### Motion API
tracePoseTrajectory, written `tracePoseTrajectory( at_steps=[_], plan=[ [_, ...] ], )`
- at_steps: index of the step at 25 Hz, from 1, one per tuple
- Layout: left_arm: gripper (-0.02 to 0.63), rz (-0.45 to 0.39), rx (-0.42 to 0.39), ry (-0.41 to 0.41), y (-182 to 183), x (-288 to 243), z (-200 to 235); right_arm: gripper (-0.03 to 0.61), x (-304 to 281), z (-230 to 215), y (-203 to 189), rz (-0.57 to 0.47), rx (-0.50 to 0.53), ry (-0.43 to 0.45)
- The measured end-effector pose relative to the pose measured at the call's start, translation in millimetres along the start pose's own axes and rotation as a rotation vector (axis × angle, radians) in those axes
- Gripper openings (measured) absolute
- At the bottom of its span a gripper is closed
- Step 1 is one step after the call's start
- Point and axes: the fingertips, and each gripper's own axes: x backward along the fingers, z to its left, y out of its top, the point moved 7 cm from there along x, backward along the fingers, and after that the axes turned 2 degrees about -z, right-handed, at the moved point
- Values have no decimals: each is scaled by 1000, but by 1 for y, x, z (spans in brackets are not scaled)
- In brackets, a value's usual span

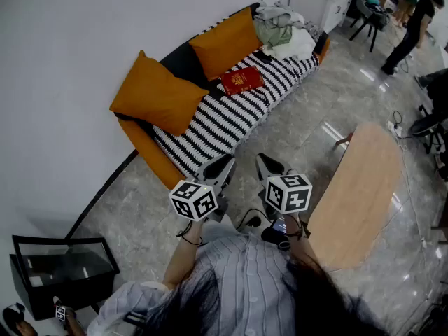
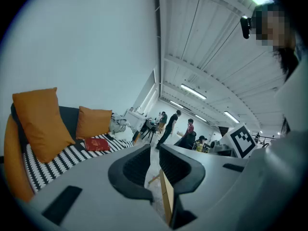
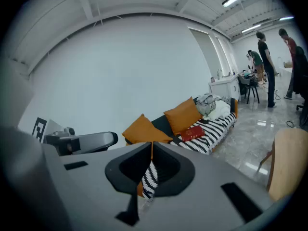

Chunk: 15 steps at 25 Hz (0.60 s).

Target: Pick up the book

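**A:** Start with the risks, nearest first.

**B:** The left tool and right tool are held side by side in front of the person. Both are pressed together with nothing between the jaws. My guess is that if they arrive at the book like that, they will only shove it along. They need to spread on the way in.

**A:** Where is the book?

**B:** The red book is at 12 o'clock from the tools, lying flat on the striped seat of the sofa. It is well apart from both tools, with bare floor between. The seat looks soft and the book thin. A lower jaw may snag the cover cloth or press the book down instead of getting under it. Pinching one board alone would probably let the book flop open.

**A:** What stands around it?

**B:** A wooden counter sits at 3 o'clock, close to the right tool, and a wide swing could clip it. One orange cushion lies at 9 o'clock of the book. A second cushion is just behind the book at 11 o'clock, so there is little room on the far side. A heap of clothes is at 1 o'clock.

**A:** And further off?

**B:** There are people at 2 o'clock, well clear. The straight line to the book is open.
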Motion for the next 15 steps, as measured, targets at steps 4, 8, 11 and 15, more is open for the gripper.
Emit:
tracePoseTrajectory(
  at_steps=[4, 8, 11, 15],
  plan=[
    [66, 4, -4, 5, 2, -6, -2, 26, 3, -6, 2, 0, 9, -1],
    [66, 19, -8, 3, 0, -8, -6, 26, 6, -9, 3, -14, -5, -9],
    [66, 28, -8, -1, -1, -8, -7, 26, 8, -8, 2, -28, -18, -6],
    [66, 41, -2, -9, 1, -16, -6, 26, 3, -11, 4, -22, -15, -7]
  ],
)
